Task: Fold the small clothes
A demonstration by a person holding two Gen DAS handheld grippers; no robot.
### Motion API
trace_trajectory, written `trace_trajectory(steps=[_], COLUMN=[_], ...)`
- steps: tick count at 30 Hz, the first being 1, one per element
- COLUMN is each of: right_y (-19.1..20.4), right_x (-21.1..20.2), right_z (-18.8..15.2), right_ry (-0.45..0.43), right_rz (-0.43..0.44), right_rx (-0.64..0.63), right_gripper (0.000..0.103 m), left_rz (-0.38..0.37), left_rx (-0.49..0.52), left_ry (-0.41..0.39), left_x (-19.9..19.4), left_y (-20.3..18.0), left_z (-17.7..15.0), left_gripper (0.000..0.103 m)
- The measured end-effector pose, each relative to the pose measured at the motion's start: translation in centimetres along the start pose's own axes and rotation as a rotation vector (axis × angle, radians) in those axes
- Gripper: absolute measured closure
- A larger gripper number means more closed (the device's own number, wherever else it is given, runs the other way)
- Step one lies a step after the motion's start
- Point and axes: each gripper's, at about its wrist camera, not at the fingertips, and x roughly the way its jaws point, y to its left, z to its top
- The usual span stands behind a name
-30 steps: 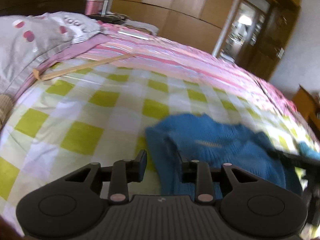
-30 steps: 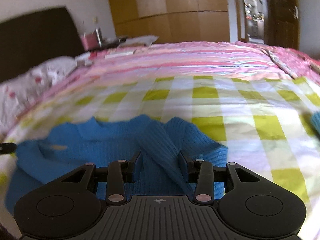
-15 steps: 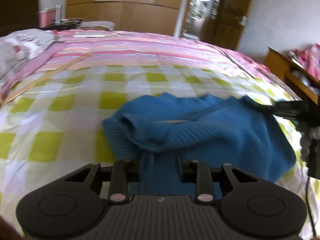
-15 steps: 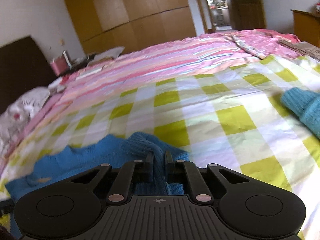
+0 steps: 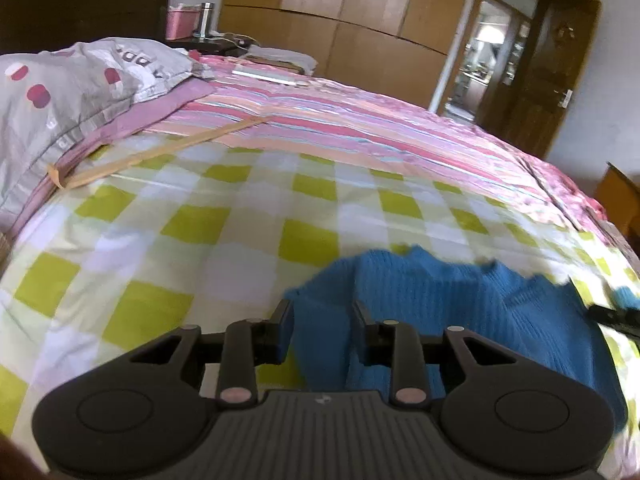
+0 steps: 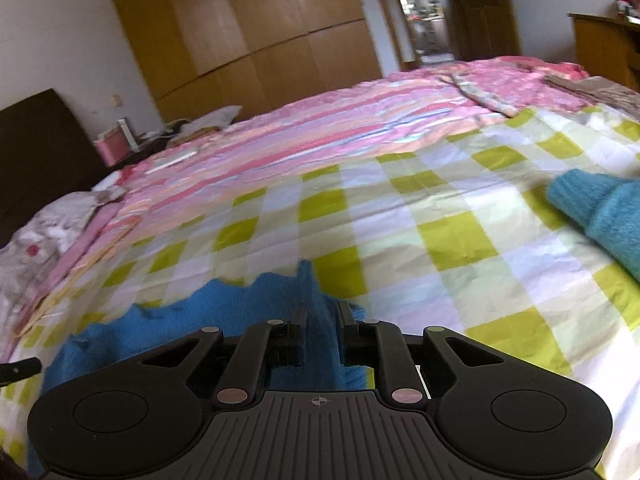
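A small blue knit sweater point(image 5: 460, 300) lies on the green-and-white checked sheet point(image 5: 200, 240). In the left wrist view my left gripper point(image 5: 322, 320) is open, its fingers standing on either side of a fold of the sweater's edge. In the right wrist view my right gripper point(image 6: 322, 320) is shut on a ridge of the same blue sweater point(image 6: 192, 320), which bunches up between the fingers. The tip of the other gripper shows at the right edge of the left view point(image 5: 616, 316).
A second, teal knit garment point(image 6: 600, 216) lies on the sheet at the right. A grey spotted pillow point(image 5: 72, 92) and a pink striped cover point(image 5: 360, 128) lie beyond. A wooden wardrobe point(image 5: 360, 28) and doorway stand behind the bed.
My left gripper has opened from half a second ago and the sweater now lies lower in its view. My right gripper stays shut on the sweater and has shifted with it.
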Motion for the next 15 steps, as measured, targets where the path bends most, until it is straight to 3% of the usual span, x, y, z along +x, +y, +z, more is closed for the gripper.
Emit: trace_trajectory(steps=[6,15], right_y=[1.5,1.0], right_x=[0.5,1.1], right_z=[-0.7,-0.9], right_ry=[0.018,0.029], right_rz=[0.005,0.006], right_rx=[-0.031,-0.039], right_gripper=[0.085,0.084], left_rz=[-0.003,0.012], left_rx=[0.095,0.176], left_ry=[0.034,0.053], left_x=[1.8,3.6], left_y=[-1.7,-3.8], left_z=[0.2,0.9], left_gripper=[0.059,0.06])
